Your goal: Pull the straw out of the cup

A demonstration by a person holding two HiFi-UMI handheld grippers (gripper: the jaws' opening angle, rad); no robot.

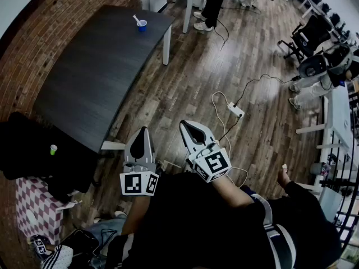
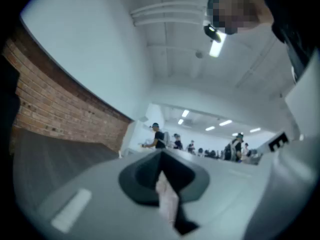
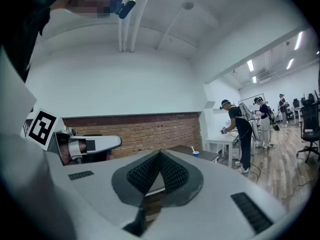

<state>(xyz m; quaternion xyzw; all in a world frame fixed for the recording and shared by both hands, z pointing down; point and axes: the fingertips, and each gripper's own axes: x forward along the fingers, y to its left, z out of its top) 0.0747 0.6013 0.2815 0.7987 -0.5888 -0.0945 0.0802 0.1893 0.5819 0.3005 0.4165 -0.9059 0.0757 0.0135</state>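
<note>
Straw (image 1: 136,19) barely discernible in blue cup (image 1: 142,26) near table's (image 1: 90,77) far edge | left gripper (image 1: 144,130), right gripper (image 1: 184,123): jaws together, empty

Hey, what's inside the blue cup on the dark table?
A white straw sticks out of the blue cup, leaning over its rim. The cup is small and far off, and its wall covers the straw's lower end; any liquid inside cannot be seen.

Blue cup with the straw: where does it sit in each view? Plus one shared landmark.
Head view: blue cup near the top, at the dark table's far end.
Left gripper view: not made out.
Right gripper view: blue cup right of centre, above the jaws, on the table's end.
Shared landmark: the brick wall beside the table, in all three.
</note>
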